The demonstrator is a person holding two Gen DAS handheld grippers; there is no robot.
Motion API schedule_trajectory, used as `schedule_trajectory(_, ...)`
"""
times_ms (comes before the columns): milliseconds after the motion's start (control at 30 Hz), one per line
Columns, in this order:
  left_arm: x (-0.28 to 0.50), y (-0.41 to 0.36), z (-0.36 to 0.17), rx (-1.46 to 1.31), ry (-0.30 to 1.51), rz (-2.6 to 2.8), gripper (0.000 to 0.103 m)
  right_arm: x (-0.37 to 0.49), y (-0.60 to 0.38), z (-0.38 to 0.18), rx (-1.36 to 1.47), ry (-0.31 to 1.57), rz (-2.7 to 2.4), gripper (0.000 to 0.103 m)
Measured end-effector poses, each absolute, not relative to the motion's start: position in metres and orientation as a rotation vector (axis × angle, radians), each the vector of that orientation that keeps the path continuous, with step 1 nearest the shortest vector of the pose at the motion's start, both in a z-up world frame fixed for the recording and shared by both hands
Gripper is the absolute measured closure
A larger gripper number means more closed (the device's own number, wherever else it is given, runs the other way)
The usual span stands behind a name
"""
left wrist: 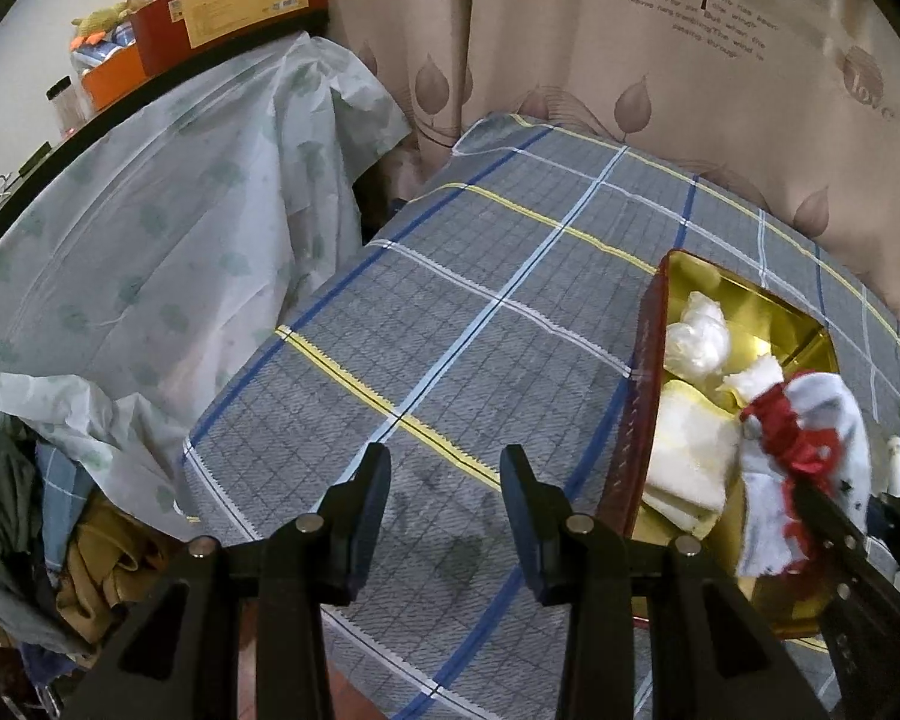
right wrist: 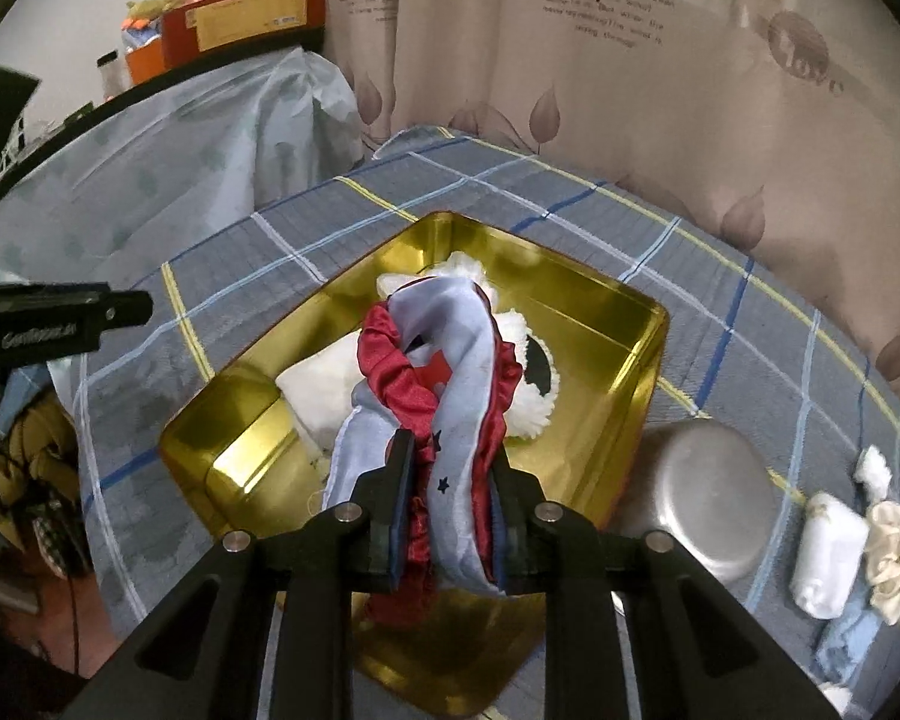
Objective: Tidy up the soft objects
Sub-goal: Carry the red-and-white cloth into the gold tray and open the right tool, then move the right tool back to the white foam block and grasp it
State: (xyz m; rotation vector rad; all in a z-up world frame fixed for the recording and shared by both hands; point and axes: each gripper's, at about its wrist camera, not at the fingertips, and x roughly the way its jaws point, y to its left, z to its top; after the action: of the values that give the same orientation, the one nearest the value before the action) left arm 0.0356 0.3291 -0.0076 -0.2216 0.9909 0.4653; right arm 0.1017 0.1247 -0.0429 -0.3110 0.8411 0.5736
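Note:
My right gripper (right wrist: 450,450) is shut on a red and light-blue satin cloth (right wrist: 450,348) with small dark stars. It hangs over the open gold tin (right wrist: 618,324) on the plaid-covered table. In the tin lie a folded white cloth (right wrist: 324,390) and a fluffy white piece with a black patch (right wrist: 534,408). In the left wrist view the same cloth (left wrist: 822,414) dangles over the tin (left wrist: 768,306) at the right edge. My left gripper (left wrist: 444,462) stands open over bare plaid cloth, left of the tin, with nothing between its fingers.
An upturned steel bowl (right wrist: 702,492) sits right of the tin. Beyond it lie a white roll (right wrist: 828,552), a cream scrunchie (right wrist: 894,558) and a light-blue cloth (right wrist: 846,642). A plastic-draped unit (left wrist: 150,240) with boxes stands at left; a curtain hangs behind the table.

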Motion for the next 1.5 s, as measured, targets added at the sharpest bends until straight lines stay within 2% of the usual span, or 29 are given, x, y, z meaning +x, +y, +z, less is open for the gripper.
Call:
schedule_trajectory(267,0.036,0.326,-0.008,-0.219,0.993,0.459,0.064,0.110,0.136,-0.052,-0.310,0.858,0.549,0.073)
schedule_trajectory(333,0.036,0.326,-0.008,-0.218,0.988,0.454,0.064,0.109,0.134,-0.051,-0.296,0.846,0.549,0.052)
schedule_trajectory(400,0.037,0.325,-0.009,-0.220,0.994,0.452,0.064,0.106,0.130,-0.047,-0.278,0.832,0.554,0.039)
schedule_trajectory(567,0.038,0.323,-0.010,-0.215,0.998,0.450,0.064,0.101,0.125,-0.035,-0.269,0.802,0.560,0.038)
schedule_trajectory(700,0.037,0.323,-0.011,-0.217,0.996,0.457,0.064,0.088,0.109,-0.019,-0.237,0.762,0.567,0.028)
schedule_trajectory(867,0.038,0.322,-0.014,-0.216,1.009,0.455,0.064,0.063,0.071,-0.005,-0.267,0.711,0.520,0.027)
schedule_trajectory(933,0.039,0.322,-0.015,-0.217,1.014,0.457,0.064,0.056,0.051,-0.003,-0.270,0.716,0.496,0.018)
schedule_trajectory(1000,0.039,0.319,-0.016,-0.209,1.015,0.451,0.064,0.048,0.026,-0.003,-0.267,0.722,0.455,0.015)
schedule_trajectory(1300,0.037,0.310,-0.015,-0.196,1.018,0.432,0.064,0.035,-0.100,-0.019,-0.165,0.805,0.194,0.015)
schedule_trajectory(1500,0.037,0.302,-0.009,-0.169,1.004,0.434,0.064,0.034,-0.147,-0.041,-0.125,0.855,0.083,0.013)
